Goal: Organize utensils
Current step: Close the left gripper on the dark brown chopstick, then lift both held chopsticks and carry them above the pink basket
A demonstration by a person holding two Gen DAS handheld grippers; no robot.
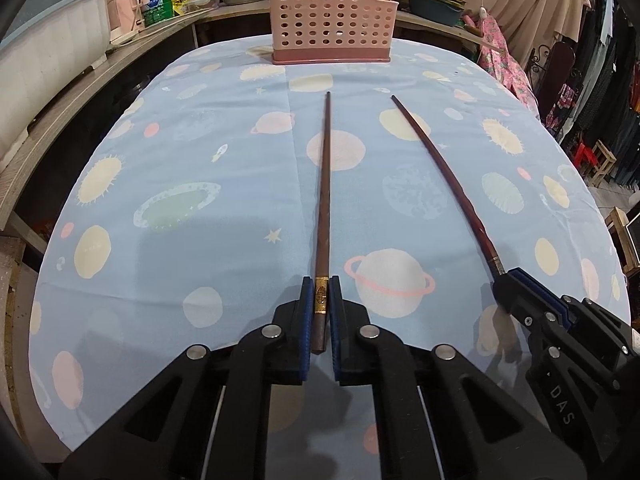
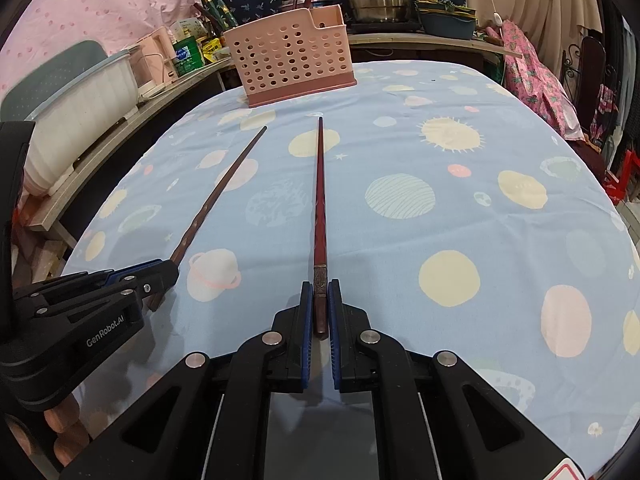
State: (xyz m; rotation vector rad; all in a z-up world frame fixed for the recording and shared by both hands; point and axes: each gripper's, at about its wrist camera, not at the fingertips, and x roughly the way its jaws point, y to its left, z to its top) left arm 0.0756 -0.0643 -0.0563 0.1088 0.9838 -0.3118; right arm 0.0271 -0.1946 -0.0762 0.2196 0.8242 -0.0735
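Two black hand-held grippers are reaching over a table draped in a pale blue planet-print cloth [image 1: 224, 184], each one clamping a long chopstick near its thick end.

The left gripper [image 1: 321, 294] is pinching the brown chopstick [image 1: 325, 184] between its blue pads, right at the gold decorated band. The butt of the stick is poking back a little past the pads, and its thin tip is pointing toward the far side of the table. In the right wrist view this same gripper [image 2: 166, 276] is showing from the side at the lower left, with the brown chopstick [image 2: 224, 184] running out of it on a slant.

The right gripper [image 2: 320, 296] is squeezing the dark red chopstick [image 2: 319, 200] in the same way, its pads closing on the ornamented section near the thick end. The left wrist view is catching that gripper [image 1: 506, 280] at the right edge, with the red chopstick [image 1: 444, 168] bowing across the cloth because of the lens.

Both sticks are lying roughly side by side, well apart from each other, their tips aiming toward a pink perforated utensil holder [image 1: 332, 20] standing upright at the far end of the table. From the right wrist view the holder [image 2: 288, 60] is showing a taller compartment on its right. Whether the sticks' tips are touching the cloth I cannot tell.
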